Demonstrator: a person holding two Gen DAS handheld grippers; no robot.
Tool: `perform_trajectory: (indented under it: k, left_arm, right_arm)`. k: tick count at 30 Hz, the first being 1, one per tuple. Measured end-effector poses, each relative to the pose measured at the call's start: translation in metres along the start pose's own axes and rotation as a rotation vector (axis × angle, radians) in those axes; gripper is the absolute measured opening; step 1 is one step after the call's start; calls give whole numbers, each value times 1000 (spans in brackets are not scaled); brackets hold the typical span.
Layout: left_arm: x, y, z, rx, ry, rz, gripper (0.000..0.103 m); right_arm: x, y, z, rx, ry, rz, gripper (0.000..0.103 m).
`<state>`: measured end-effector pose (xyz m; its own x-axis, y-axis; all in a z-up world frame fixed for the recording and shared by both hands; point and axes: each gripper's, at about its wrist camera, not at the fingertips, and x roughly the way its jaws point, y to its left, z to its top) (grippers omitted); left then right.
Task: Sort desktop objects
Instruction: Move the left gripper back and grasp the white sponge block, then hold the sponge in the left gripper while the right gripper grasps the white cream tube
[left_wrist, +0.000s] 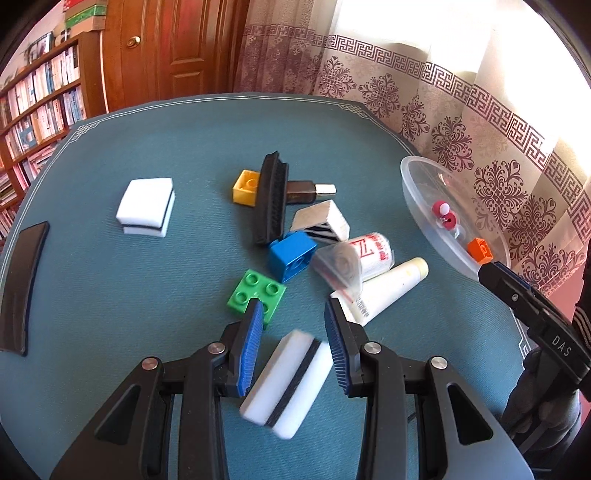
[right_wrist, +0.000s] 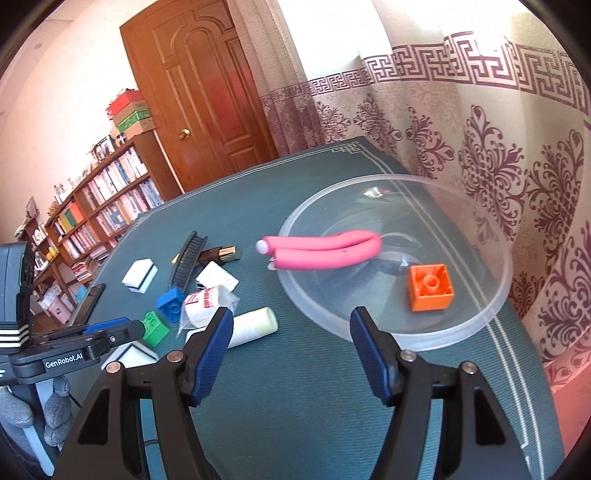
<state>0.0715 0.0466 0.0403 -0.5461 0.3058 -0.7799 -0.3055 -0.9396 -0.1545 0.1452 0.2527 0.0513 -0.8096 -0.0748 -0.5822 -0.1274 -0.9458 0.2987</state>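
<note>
Clamped in the left hand-held gripper (left_wrist: 293, 325), a white foam block with a black stripe (left_wrist: 286, 384) hangs above the teal surface (left_wrist: 147, 295), while the right hand-held gripper (right_wrist: 291, 319) gapes empty.

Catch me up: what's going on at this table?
A person is sorting desk clutter with handheld tongs. The left tongs are shut on a white sponge block with a black stripe, above the teal tablecloth. The right tongs are open and empty, near the clear plastic bowl, which holds a pink foam roller and an orange toy brick. A green toy brick, a blue toy brick, a white tube and other items remain unsorted.
</note>
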Motion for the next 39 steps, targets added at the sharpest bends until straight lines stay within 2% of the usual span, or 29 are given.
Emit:
perform_trajectory:
  k: [3,4,6,18,23,29,39]
  left_arm:
    - [-4,5,-7,13,5,-1,39]
    - [-6,5,-9,18,2,-5,50]
    - [-9,5,-13,34,-11,5,61]
    - [-7,2,-22,98,9,-83,64]
    - [-2,-5,-34,172,41,-131,68]
    - [4,-13,-48,243,66,-141,69]
    - [4,-11,-56,296,53,-162,69]
  right_arm:
    - [1,6,-4,5,17,26,70]
    - [1,9,-5,5,24,32,70]
    - [4,13,-8,0,36,39,71]
    - [20,20,-16,12,91,52,71]
    - [27,22,-16,13,106,49,71]
    - [34,28,-14,13,115,54,71]
    - [45,40,-7,-34,98,35,71]
